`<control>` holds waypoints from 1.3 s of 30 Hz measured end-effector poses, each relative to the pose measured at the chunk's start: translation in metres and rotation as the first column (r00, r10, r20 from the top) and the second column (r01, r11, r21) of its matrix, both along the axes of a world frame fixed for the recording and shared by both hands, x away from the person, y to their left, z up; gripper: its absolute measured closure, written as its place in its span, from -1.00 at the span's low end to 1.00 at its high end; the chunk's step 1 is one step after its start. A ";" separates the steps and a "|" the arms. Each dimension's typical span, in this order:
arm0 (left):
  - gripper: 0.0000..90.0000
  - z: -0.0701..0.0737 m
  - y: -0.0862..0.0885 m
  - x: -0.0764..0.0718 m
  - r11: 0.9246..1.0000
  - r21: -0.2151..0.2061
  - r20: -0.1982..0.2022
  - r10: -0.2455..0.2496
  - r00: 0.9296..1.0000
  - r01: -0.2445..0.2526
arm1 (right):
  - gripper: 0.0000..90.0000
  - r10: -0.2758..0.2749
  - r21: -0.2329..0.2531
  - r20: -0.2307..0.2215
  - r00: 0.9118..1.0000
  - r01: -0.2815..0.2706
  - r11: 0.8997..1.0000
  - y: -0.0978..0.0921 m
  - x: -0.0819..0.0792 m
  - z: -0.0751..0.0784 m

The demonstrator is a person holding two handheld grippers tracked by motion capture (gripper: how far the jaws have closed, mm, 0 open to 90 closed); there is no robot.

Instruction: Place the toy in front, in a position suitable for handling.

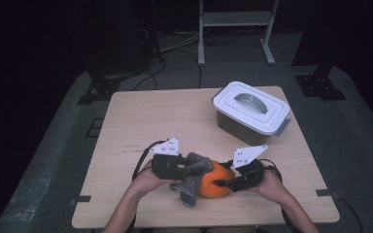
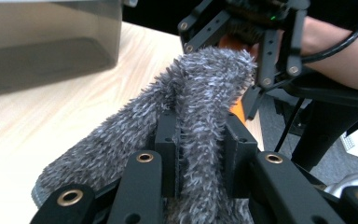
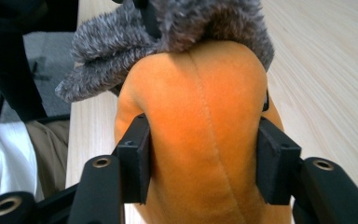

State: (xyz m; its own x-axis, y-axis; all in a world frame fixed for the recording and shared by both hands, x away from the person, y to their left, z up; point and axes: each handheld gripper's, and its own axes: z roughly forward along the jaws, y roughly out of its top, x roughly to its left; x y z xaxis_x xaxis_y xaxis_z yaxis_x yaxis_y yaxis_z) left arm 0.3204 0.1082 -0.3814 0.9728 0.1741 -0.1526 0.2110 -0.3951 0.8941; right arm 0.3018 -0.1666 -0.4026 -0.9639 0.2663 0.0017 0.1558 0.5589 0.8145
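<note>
- Nearest the person's edge of the pale wooden table (image 1: 141, 116), two forearms come up from below, each hand wrapped round a black two-jaw gripper topped by a grey three-cornered plate.
- The left gripper (image 1: 187, 171) has its jaws clenched on a fold of the shaggy grey fabric cover (image 1: 194, 177); in the left gripper view the fuzzy pile (image 2: 200, 135) is pinched tight between the two black jaws, with more of it spilling out to the left over the wood.
- The right gripper (image 1: 222, 183) grasps the round orange plush toy (image 1: 214, 182) from the other side; in the right gripper view its jaws press into both flanks of the soft orange body (image 3: 200, 140), whose seam runs down the middle.
- The toy sits on the table between the two grippers, close to the near edge, and the grey cover (image 3: 177, 32) drapes over its far end, touching it.
- Farther back and to the right, well apart from the hands, stands a grey rectangular plastic box with a white lid and a grey arched handle (image 1: 251, 109), lid on.
</note>
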 end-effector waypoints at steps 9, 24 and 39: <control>0.59 0.006 0.003 -0.003 1.000 0.010 0.023 -0.007 1.000 0.006 | 0.02 0.083 0.029 -0.030 0.996 -0.082 0.996 0.025 0.013 -0.006; 0.57 -0.016 0.027 0.009 0.999 0.003 -0.047 0.051 0.998 -0.051 | -0.04 0.065 0.078 -0.066 0.996 -0.060 0.995 0.000 0.021 -0.017; 0.56 -0.024 0.026 0.010 0.998 -0.056 -0.071 0.028 0.997 -0.032 | -0.08 0.028 0.097 -0.075 0.997 -0.020 0.995 -0.012 0.023 -0.021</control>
State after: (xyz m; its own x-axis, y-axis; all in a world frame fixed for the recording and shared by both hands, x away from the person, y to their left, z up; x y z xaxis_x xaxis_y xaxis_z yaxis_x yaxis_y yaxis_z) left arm 0.3304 0.1339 -0.4055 0.9538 0.1918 -0.2312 0.2853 -0.3367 0.8974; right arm 0.3244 -0.1788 -0.4236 -0.9661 0.2382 0.0997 0.2070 0.4833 0.8506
